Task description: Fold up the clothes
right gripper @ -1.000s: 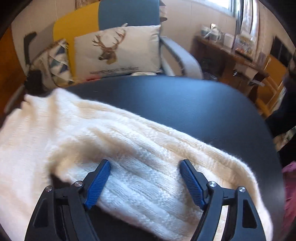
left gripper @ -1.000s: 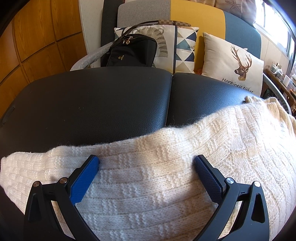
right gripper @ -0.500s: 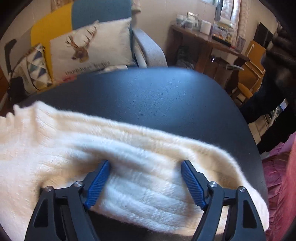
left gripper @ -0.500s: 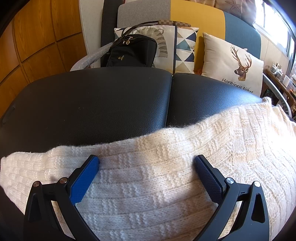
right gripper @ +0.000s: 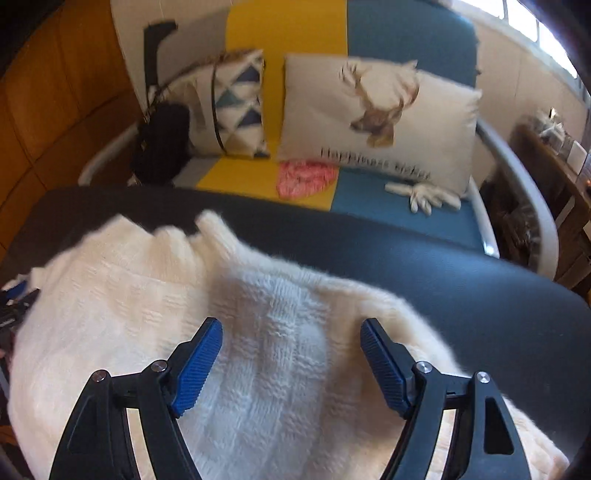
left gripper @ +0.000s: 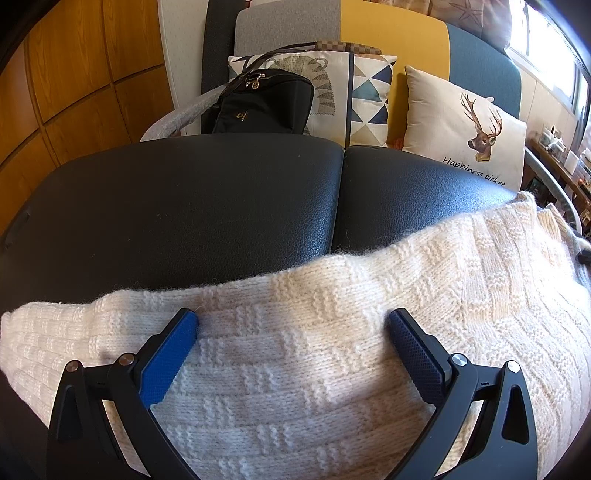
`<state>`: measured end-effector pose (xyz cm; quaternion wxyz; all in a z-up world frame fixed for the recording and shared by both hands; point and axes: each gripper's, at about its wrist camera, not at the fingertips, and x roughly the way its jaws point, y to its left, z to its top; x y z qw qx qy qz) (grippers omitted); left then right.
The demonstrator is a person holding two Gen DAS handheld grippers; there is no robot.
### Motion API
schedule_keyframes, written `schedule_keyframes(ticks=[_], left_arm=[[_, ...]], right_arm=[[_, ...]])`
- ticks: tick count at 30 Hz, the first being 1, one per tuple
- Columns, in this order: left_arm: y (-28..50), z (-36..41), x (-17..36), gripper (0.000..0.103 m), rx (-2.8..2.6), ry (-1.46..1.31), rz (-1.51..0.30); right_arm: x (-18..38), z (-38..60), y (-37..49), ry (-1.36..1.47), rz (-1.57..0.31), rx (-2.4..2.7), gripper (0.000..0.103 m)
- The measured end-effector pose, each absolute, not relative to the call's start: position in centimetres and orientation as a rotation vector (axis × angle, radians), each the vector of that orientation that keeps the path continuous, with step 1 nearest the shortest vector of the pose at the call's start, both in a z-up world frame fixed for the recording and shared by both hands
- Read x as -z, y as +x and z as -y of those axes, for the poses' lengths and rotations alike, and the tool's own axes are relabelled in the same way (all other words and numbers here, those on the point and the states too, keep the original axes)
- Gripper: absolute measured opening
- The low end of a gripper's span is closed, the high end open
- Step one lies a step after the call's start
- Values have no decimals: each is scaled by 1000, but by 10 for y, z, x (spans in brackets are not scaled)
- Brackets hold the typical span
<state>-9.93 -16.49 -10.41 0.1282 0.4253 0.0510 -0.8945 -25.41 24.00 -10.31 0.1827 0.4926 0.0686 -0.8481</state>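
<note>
Home living room: sofa (right gripper: 406,33) with deer pillow (left gripper: 465,122), triangle pillow (left gripper: 365,99), handbag (left gripper: 262,103), wood wall panels (left gripper: 74,74), cluttered side table (right gripper: 554,155)

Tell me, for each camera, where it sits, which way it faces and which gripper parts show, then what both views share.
Left wrist: on the left gripper, facing across the cream sweater and black table toward the sofa; its open blue-padded fingers show.
Right wrist: on the right gripper, above the sweater's right part, facing the sofa; its open fingers show.
Shared: sweater, table, deer pillow, black bag.
</note>
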Motion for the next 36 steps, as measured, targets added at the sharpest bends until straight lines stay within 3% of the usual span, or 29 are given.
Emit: schedule_keyframes(ticks=[4,8,12,15,26,28,30,36], left_arm=[[-98,165,105,103,2603,1236,-151],[-97,165,105,103,2609,1234,-152],[-97,165,105,103,2609,1235,-150],[-97,163,105,103,2608,1234,-146],[-97,165,105,103,2611,1233,-146],[-97,165,106,103,2611,1232,-145],[-97,166,106,103,2612,1231,-146],[-96,166,107,103,2613,1229,-146]], right_arm=[[111,-257,-233,1430,-277,2447,80],[113,-294,-201,1458,-166,2507,80],[105,-291,-195,1442,-174,2461,80],[88,-274,-194,1315,-116,2450,80],[109,-170,-212,1274,-353,2332,81],[112,-151,-215,1266,-395,2309,87],[119,-146,-225,1284,-364,2348,103],[122,-147,-237,1230,-306,2460,103]])
